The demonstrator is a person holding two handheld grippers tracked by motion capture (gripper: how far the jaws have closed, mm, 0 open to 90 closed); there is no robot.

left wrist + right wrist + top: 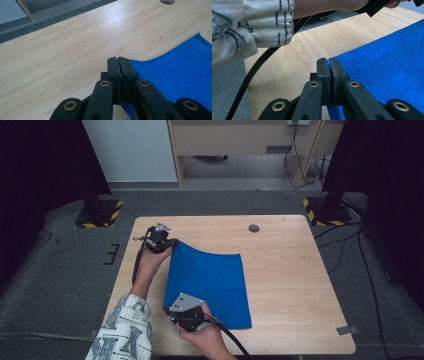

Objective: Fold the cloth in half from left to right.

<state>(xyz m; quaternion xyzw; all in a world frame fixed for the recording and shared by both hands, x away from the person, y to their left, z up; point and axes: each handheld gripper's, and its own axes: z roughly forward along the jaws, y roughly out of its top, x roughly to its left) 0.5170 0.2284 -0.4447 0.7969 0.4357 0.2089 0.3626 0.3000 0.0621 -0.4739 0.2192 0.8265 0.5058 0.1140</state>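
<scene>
Right claw point(172, 310) nearest me, pinched tight on the near left corner of the blue cloth point(210, 282). Left claw point(170, 245) clamped on the far left corner, lifted slightly. Cloth otherwise flat, left of centre on the wooden worktop point(290, 270). My patterned sleeve point(122, 332) at the near edge.

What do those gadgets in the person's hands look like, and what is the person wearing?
Each gripper, left and right, is black with a grey three-cornered plate on top, and a black cable trails from each. Up close, the two flat black jaws hang on linked bars with brass-ringed pivots. The left forearm wears a white sleeve with dark markings.
</scene>
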